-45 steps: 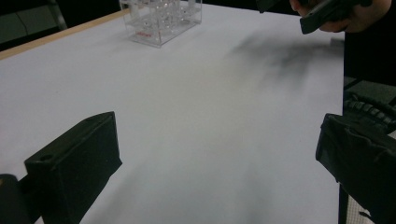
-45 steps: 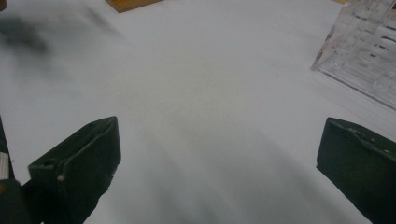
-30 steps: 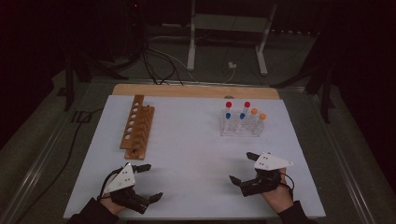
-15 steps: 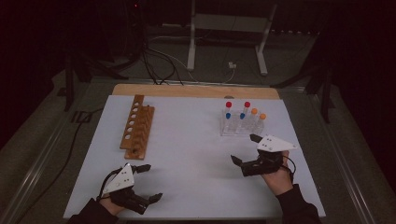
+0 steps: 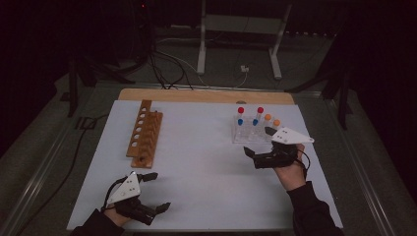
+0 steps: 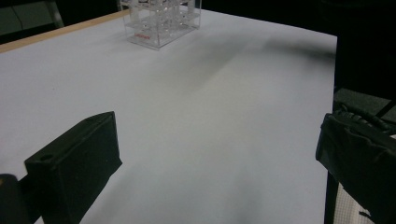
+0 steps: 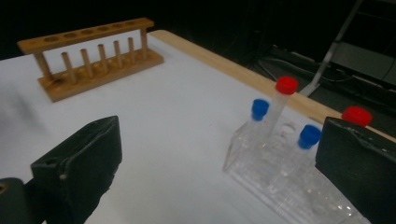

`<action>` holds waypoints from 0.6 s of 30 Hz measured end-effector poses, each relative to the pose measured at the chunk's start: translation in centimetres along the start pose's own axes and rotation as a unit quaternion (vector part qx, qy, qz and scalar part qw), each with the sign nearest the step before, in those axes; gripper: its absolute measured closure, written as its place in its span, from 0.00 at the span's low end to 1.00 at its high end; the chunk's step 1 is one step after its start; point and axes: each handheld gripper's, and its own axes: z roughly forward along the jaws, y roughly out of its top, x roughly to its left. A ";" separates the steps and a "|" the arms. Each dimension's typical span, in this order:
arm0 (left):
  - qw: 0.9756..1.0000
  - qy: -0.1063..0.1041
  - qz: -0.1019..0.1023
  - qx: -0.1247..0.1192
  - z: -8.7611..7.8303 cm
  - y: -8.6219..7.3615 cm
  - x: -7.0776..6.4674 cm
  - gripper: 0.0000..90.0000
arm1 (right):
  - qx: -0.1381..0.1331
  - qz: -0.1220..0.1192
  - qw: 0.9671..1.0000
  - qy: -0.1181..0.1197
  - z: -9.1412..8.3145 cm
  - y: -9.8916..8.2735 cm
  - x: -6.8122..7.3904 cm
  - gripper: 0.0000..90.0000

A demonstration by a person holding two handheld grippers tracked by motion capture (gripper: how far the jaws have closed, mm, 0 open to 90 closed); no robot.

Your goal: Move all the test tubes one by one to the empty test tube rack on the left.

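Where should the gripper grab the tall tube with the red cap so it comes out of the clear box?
Probably just under the red cap, where the red-capped tube stands bare above the clear rack. Come from the near side with the open right gripper and lift straight up, since the tube stands upright in its hole.

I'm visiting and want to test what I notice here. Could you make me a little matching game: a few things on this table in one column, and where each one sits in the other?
Things:
1. wooden rack
2. clear rack
3. left gripper
4. right gripper

Places:
A. near edge of the table, jaws open, far from both racks
B. far right part of the table, holding capped tubes
C. left part of the table, its holes empty
D. just in front of the clear rack, jaws open

Pairs: 1-C, 2-B, 3-A, 4-D
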 end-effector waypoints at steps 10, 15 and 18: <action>1.000 0.000 -0.001 0.001 0.0 0.0 0.0 0.01 | -0.007 0.016 0.999 -0.039 1.4 0.9 -1.7 0.00; 1.000 0.001 -0.001 0.001 0.0 0.0 0.0 0.01 | -0.004 0.035 0.998 -0.055 2.5 0.8 -3.0 0.00; 1.000 0.000 0.000 0.001 0.0 0.0 0.0 0.01 | -0.002 0.051 0.996 -0.067 3.2 0.6 -3.9 0.00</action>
